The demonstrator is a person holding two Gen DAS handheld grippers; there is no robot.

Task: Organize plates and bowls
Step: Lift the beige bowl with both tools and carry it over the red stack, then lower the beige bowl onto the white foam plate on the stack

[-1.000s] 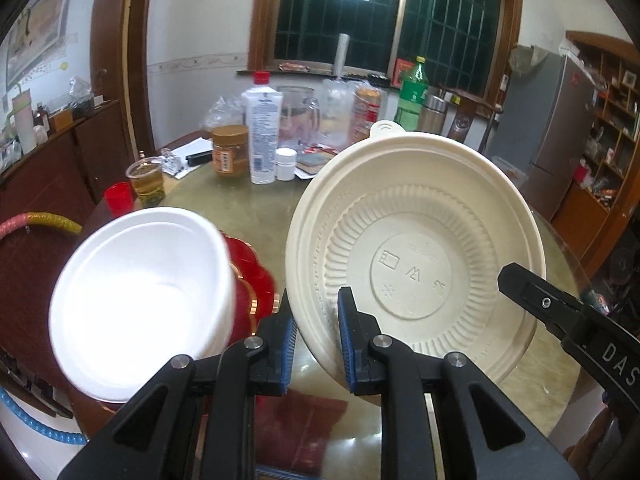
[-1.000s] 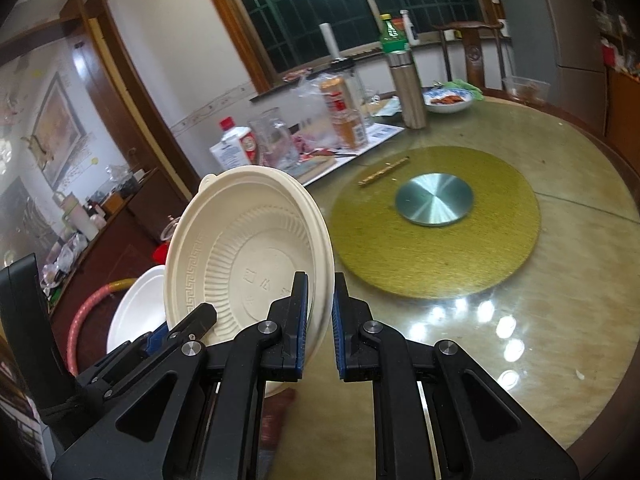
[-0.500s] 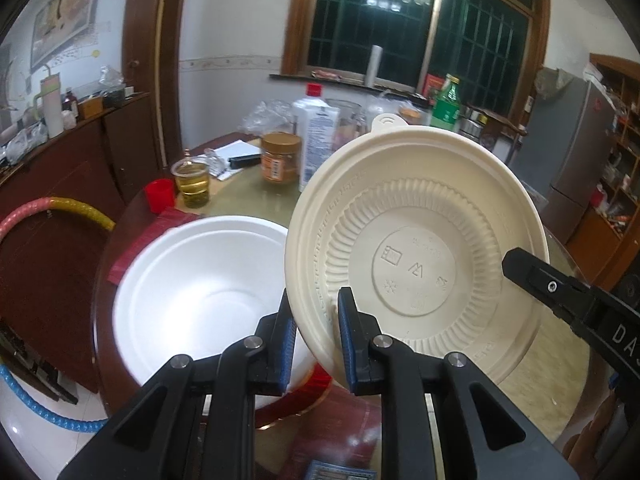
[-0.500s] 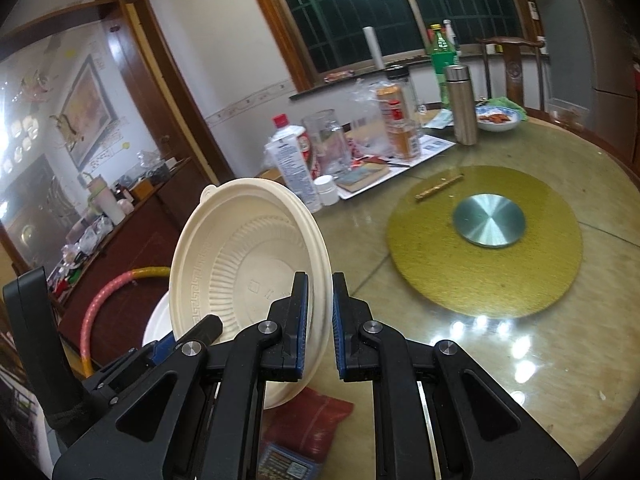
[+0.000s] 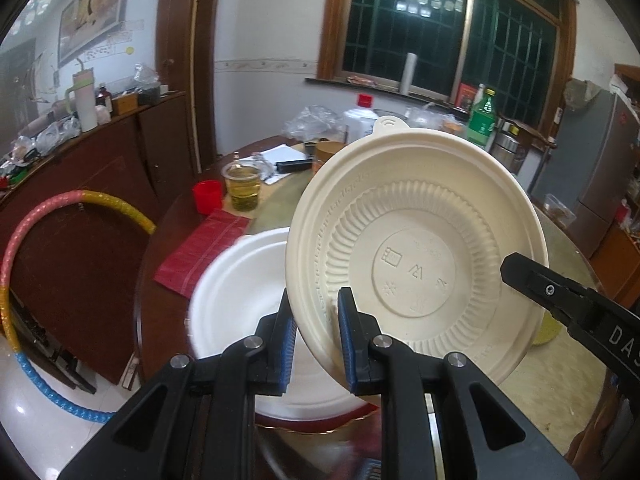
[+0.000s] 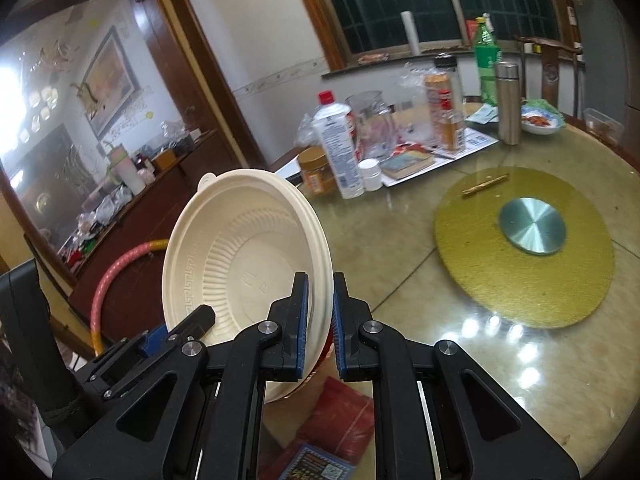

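Note:
A cream ribbed plastic bowl (image 5: 416, 264) is held on edge in the air, its underside toward the left wrist camera. My left gripper (image 5: 316, 344) is shut on its lower rim. My right gripper (image 6: 319, 316) is shut on the opposite rim of the same bowl (image 6: 240, 264); its black finger shows at the right of the left wrist view. A white bowl (image 5: 240, 304) lies on the table below, partly hidden behind the cream bowl and resting on a red plate (image 5: 320, 426).
The round glass table (image 6: 400, 240) carries a yellow turntable (image 6: 524, 248), bottles, a jar, a glass jug and a steel flask at the back. A cup of tea (image 5: 242, 188), a red cup (image 5: 207, 197) and red packets (image 5: 200, 252) sit near the white bowl. A hoop (image 5: 24, 264) leans at left.
Both grippers have swung left together with the cream bowl. The white bowl, tilted a second ago, now lies flat lower on the table.

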